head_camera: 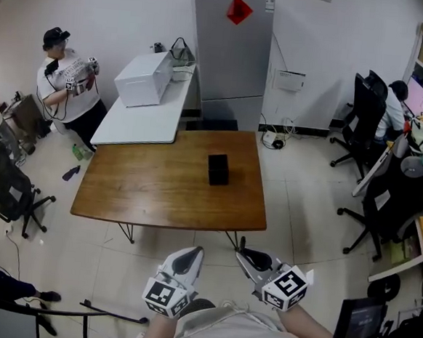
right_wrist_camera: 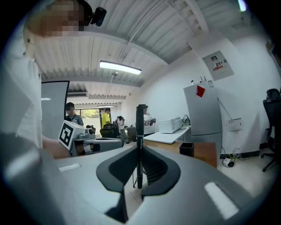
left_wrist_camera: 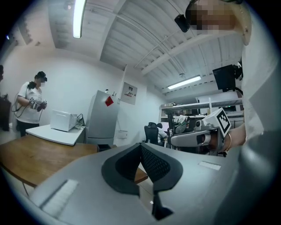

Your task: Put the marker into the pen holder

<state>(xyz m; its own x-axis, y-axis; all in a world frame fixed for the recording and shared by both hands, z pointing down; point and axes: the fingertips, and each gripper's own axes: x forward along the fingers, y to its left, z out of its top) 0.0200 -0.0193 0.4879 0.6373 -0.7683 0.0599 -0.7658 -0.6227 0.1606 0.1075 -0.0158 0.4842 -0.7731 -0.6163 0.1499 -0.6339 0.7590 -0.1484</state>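
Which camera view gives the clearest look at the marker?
The right gripper view: the marker stands upright, pinched in the right tongs. The head view shows only a dark sliver at those tongs' tip; the left gripper view shows the tongs, not the marker.

Left gripper [head_camera: 195, 251] closed, right gripper [head_camera: 241, 250] clamped

Right gripper [right_wrist_camera: 139, 154] jaws clamped on the black marker [right_wrist_camera: 139, 123], which stands upright at frame centre. Black pen holder [right_wrist_camera: 186, 149] sits right of centre on the wooden worktop [right_wrist_camera: 207, 153], well apart.
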